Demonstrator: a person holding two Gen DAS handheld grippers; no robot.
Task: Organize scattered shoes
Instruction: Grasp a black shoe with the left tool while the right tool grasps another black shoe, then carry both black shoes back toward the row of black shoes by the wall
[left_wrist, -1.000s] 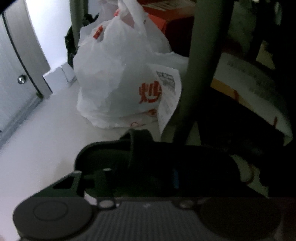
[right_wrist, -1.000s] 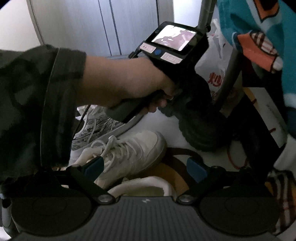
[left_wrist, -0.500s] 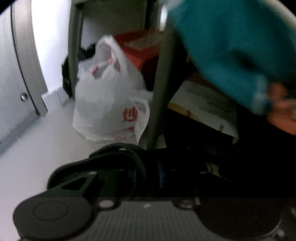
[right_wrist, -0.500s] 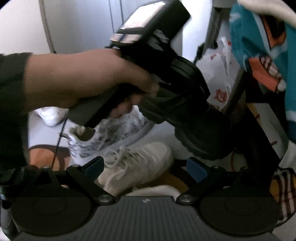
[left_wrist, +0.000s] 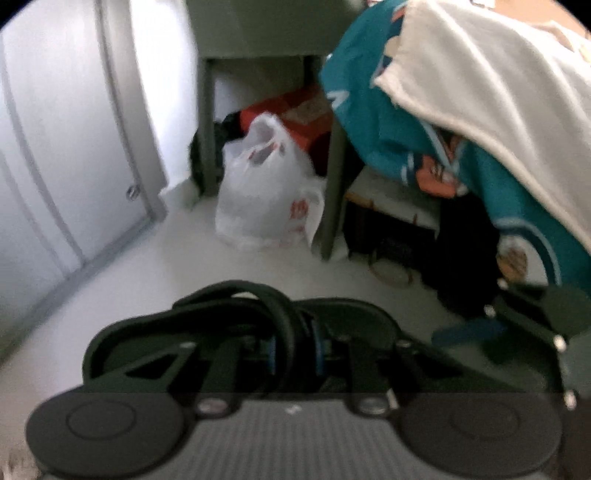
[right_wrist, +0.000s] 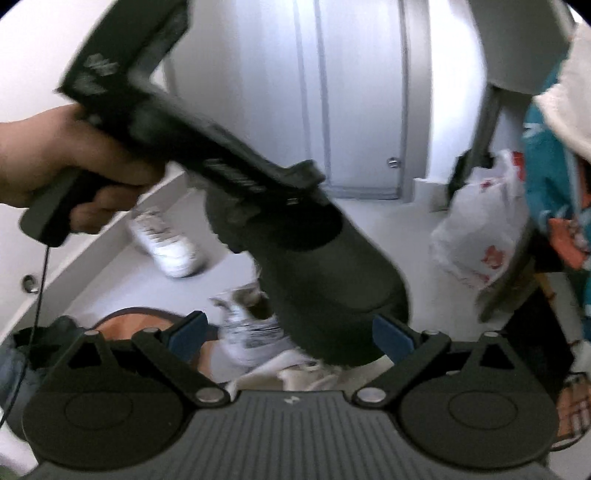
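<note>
**A lived-in room at home**

Pale floor (left_wrist: 122, 273) runs to grey sliding doors (left_wrist: 55, 155) on the far left. A white takeaway bag (left_wrist: 266, 199) with red print slumps against a table leg (left_wrist: 332, 184). A teal garment (left_wrist: 417, 122) and a cream towel (left_wrist: 480, 74) hang at right. A white sneaker (right_wrist: 166, 243) and a patterned sneaker (right_wrist: 251, 332) lie loose on the floor.

Black hand-held gripper (right_wrist: 291, 334), blue finger pads (right_wrist: 390, 334), silver screws, ribbed grey body, bare-skinned hand (right_wrist: 55, 162)
</note>
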